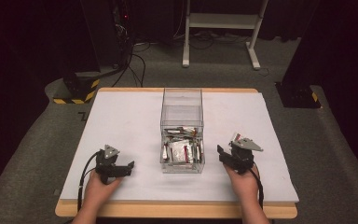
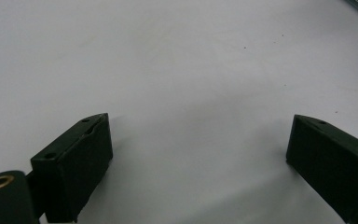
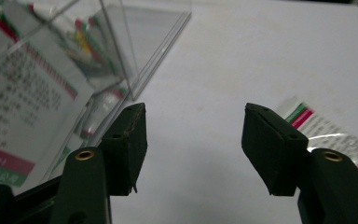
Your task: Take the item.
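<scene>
- Left gripper (image 1: 129, 166): rests low on the white table sheet (image 1: 121, 121), well to the left of the box. Its jaws stand wide apart with bare sheet between them, as the left gripper view confirms (image 2: 198, 154); it holds nothing and appears idle in this step.
- Clear plastic box (image 1: 182, 105): stands upright at mid-table between the two grippers. Its near half holds a heap of white sachets (image 1: 182, 151) with red and green print; the far half looks empty. Judged from this, most of the packing is done.
- Right gripper (image 1: 222, 154): sits just right of the box, jaws pointing toward it. In the right gripper view its jaws (image 3: 193, 144) stand moderately open with nothing between the pads; the box wall (image 3: 121, 51) lies close on the view's left.
- Loose sachet (image 3: 328, 133): lies flat on the sheet just beside the right gripper, outside the box and ungripped. It seems to be the piece left to pick up and drop in; no other stray sachet can be made out.
</scene>
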Motion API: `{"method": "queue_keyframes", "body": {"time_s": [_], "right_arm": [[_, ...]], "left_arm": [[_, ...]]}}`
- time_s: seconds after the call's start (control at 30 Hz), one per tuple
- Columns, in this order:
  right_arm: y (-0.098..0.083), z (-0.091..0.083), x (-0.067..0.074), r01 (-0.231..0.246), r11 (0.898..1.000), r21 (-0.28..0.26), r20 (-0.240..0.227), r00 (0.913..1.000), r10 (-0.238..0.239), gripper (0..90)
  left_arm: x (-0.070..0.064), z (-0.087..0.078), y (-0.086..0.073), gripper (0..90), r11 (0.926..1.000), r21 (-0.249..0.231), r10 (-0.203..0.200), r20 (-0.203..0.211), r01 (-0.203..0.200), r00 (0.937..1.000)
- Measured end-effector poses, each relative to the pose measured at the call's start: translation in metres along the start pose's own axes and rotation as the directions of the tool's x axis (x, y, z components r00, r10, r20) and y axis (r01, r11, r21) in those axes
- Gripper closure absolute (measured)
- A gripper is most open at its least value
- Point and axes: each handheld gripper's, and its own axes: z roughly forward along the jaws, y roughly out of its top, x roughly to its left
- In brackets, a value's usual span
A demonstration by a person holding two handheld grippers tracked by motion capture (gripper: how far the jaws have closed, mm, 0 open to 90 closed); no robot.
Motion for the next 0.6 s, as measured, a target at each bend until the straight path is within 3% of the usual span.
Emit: {"method": "queue_keyframes", "body": {"time_s": [0.1, 0.3, 0.4, 0.6], "right_arm": [[-0.008, 0.009, 0.007, 0.015, 0.998, 0.058, -0.023, 0.9997, -0.013, 37.0], [-0.023, 0.028, 0.018, 0.055, 0.984, 0.172, -0.039, 0.9980, -0.049, 28.4], [-0.024, 0.030, 0.023, 0.092, 0.979, 0.183, -0.032, 0.9957, -0.088, 26.1], [-0.025, 0.030, 0.023, 0.092, 0.979, 0.184, -0.030, 0.9956, -0.088, 25.8]], "left_arm": [[0.000, 0.000, 0.000, 7.2, 1.0000, 0.001, 0.002, 0.000, -0.002, 1.0000], [0.000, 0.000, 0.000, 7.1, 1.0000, -0.003, -0.003, 0.000, 0.003, 1.0000], [0.000, 0.000, 0.000, 7.2, 1.0000, -0.002, -0.003, 0.000, 0.003, 1.0000], [0.000, 0.000, 0.000, 7.2, 1.0000, 0.000, 0.000, 0.001, 0.000, 1.0000]]}}
